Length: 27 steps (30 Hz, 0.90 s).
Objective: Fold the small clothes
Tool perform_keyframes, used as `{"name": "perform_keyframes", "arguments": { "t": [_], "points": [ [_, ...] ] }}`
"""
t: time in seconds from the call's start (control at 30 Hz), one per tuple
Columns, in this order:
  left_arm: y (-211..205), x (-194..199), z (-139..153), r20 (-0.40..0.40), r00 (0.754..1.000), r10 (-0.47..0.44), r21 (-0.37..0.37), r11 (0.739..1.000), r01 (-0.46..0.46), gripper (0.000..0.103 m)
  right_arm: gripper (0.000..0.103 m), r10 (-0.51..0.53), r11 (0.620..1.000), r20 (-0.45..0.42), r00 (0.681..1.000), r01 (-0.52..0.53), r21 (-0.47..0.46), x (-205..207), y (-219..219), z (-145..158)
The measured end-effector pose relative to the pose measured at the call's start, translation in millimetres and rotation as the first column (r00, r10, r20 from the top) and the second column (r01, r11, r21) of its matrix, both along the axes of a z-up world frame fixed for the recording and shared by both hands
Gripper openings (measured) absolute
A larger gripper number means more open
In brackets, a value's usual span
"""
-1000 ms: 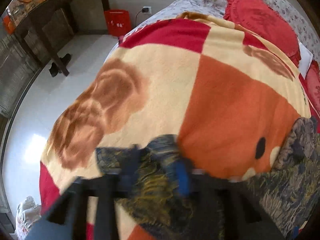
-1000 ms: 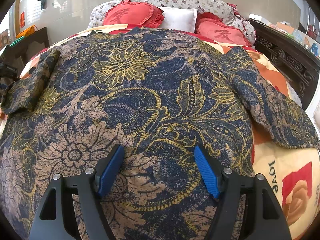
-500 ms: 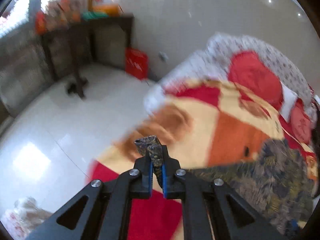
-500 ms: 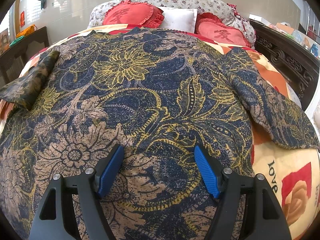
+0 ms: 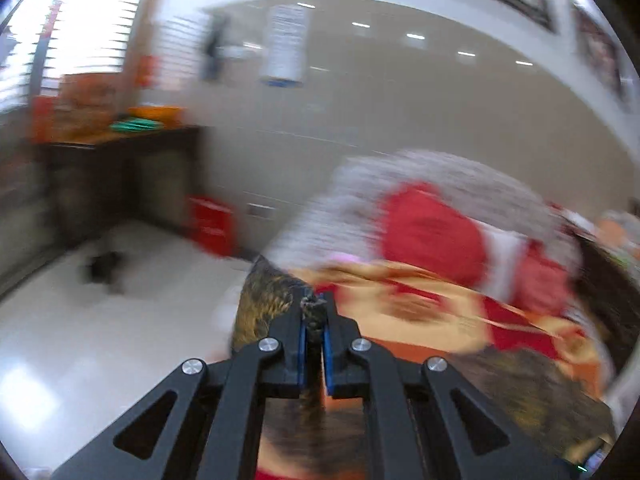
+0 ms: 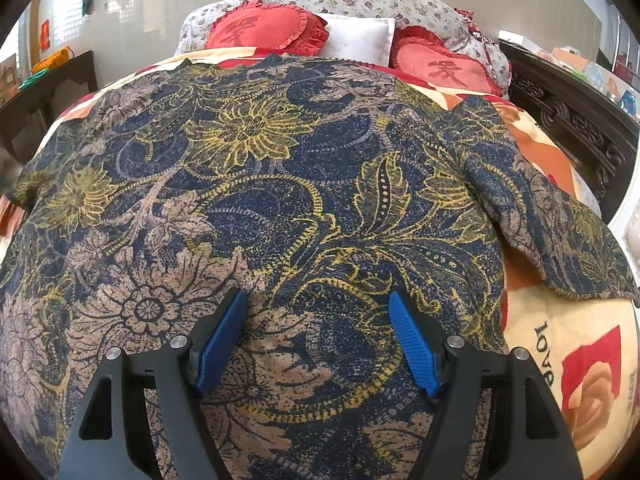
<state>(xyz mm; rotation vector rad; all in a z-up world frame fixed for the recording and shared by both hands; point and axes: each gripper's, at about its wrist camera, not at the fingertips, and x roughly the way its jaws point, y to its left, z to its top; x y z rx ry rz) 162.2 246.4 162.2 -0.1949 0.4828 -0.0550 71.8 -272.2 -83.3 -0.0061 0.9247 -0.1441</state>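
Observation:
A dark blue floral shirt point(image 6: 280, 208) with gold and tan flowers lies spread flat on the bed. Its right sleeve point(image 6: 560, 232) lies out to the right. My right gripper point(image 6: 316, 340) is open, its blue pads resting over the shirt's lower part. In the left wrist view my left gripper point(image 5: 314, 334) is shut on the shirt's left sleeve point(image 5: 264, 300) and holds it lifted above the bed. That view is blurred by motion.
An orange, cream and red blanket point(image 6: 580, 360) covers the bed. Red heart pillows point(image 6: 264, 28) and a white pillow point(image 6: 356, 38) lie at the head. A carved dark frame point(image 6: 576, 120) runs along the right. A dark table point(image 5: 116, 176) and red bin point(image 5: 212, 226) stand on the floor left.
My left gripper closed on the left sleeve and lifted it up off the bed. The sleeve has left the right wrist view's left edge. The right gripper has not moved.

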Motion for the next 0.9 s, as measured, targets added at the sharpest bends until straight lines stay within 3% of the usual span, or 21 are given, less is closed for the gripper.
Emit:
{"name": "perform_keyframes", "arguments": {
  "t": [0.1,0.23,0.33,0.43,0.47,0.53,0.6,0.63,0.77,0.87,0.9],
  "points": [
    [-88,10,-28,-0.024,0.977,-0.212,-0.05,0.976,0.21,0.007,0.086,0.0,1.0,0.0,1.0,0.0,0.002,0,0,0],
    [-200,5,-81,-0.077,0.886,-0.457,-0.151,0.884,0.443,0.007,0.086,-0.001,1.0,0.001,1.0,0.001,0.008,0,-1,0],
    [-254,-2,-135,-0.177,0.839,-0.515,-0.131,0.857,0.498,0.009,0.086,-0.001,1.0,0.001,1.0,0.001,0.013,0,-4,-1],
    [-269,-8,-185,-0.334,0.796,-0.505,-0.092,0.858,0.505,0.013,0.086,0.0,1.0,0.001,1.0,0.0,0.014,0,-3,0],
    [-268,-8,-192,-0.348,0.791,-0.503,-0.091,0.858,0.505,0.018,0.086,0.0,1.0,0.001,1.0,0.0,0.014,0,-3,-1],
    [-255,-27,-195,-0.342,0.795,-0.5,-0.099,0.861,0.499,0.036,0.086,0.001,1.0,-0.004,1.0,-0.001,0.017,0,-4,0],
    [-240,-46,-196,-0.313,0.822,-0.476,-0.079,0.875,0.477,0.066,0.086,0.007,0.999,-0.01,1.0,-0.006,0.044,2,-6,7],
    [-226,-57,-194,-0.29,0.846,-0.447,-0.057,0.891,0.451,0.071,0.085,0.024,0.996,0.007,1.0,-0.024,0.088,5,-8,14],
    [-192,-72,-208,-0.287,0.896,-0.339,-0.007,0.936,0.352,0.074,0.085,0.103,0.95,0.096,0.99,-0.126,0.286,35,3,37],
    [-181,-70,-232,-0.344,0.899,-0.269,-0.01,0.959,0.283,0.072,0.085,0.231,0.858,0.066,0.971,-0.236,0.456,73,24,25],
    [-174,-70,-230,-0.33,0.91,-0.251,-0.033,0.966,0.255,0.072,0.084,0.251,0.853,0.026,0.968,-0.233,0.467,87,32,14]
  ]
}}
